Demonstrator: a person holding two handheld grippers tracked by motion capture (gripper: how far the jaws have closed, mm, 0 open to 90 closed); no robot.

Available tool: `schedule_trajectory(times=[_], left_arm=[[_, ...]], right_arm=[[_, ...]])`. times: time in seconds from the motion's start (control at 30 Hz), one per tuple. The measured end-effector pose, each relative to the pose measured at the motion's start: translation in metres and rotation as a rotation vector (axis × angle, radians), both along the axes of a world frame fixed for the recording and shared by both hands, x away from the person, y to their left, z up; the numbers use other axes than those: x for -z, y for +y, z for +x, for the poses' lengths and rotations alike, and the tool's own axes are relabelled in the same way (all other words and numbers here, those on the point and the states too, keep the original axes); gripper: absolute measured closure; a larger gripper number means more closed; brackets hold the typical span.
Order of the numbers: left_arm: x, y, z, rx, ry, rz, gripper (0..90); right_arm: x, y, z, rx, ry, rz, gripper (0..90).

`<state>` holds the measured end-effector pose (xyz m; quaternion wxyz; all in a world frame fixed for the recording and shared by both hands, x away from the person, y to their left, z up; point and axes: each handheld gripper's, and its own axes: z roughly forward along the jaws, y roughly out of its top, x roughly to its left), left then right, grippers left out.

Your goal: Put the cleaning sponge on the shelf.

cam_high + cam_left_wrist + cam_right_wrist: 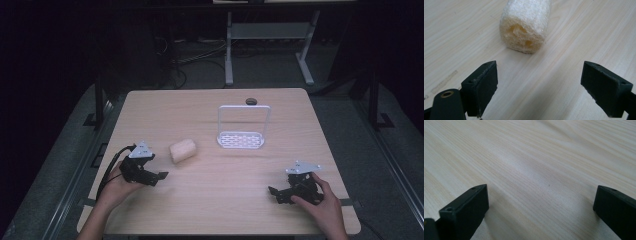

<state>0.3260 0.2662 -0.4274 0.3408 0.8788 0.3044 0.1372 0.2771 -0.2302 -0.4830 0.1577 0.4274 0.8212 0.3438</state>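
A pale loofah piece (182, 150) lies on its side on the wooden table (210, 205), left of centre. In the left gripper view the loofah (524, 25) shows its holed end face, a short way ahead of the jaws. My left gripper (159, 177) rests on the table just below and left of the loofah, open, with nothing between its jaws. My left gripper (539, 85) has bare wood in its gap. My right gripper (274, 192) sits at the table's front right, held by a hand, open over bare wood (541, 202).
A white wire rack (241, 131) with a perforated base stands upright right of centre, toward the back. A small dark round object (251, 101) lies at the far edge behind it. Table legs and cables stand on the dark floor beyond.
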Motion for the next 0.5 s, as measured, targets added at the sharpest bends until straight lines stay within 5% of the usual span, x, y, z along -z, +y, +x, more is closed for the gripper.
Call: schedule_trajectory(times=[0.5], left_arm=[[-0.013, -0.008, 0.02, 0.005, -0.02, -0.011, 13.6]], right_arm=[[0.0, 0.0, 0.0, 0.0, 0.0, 0.0, 0.0]])
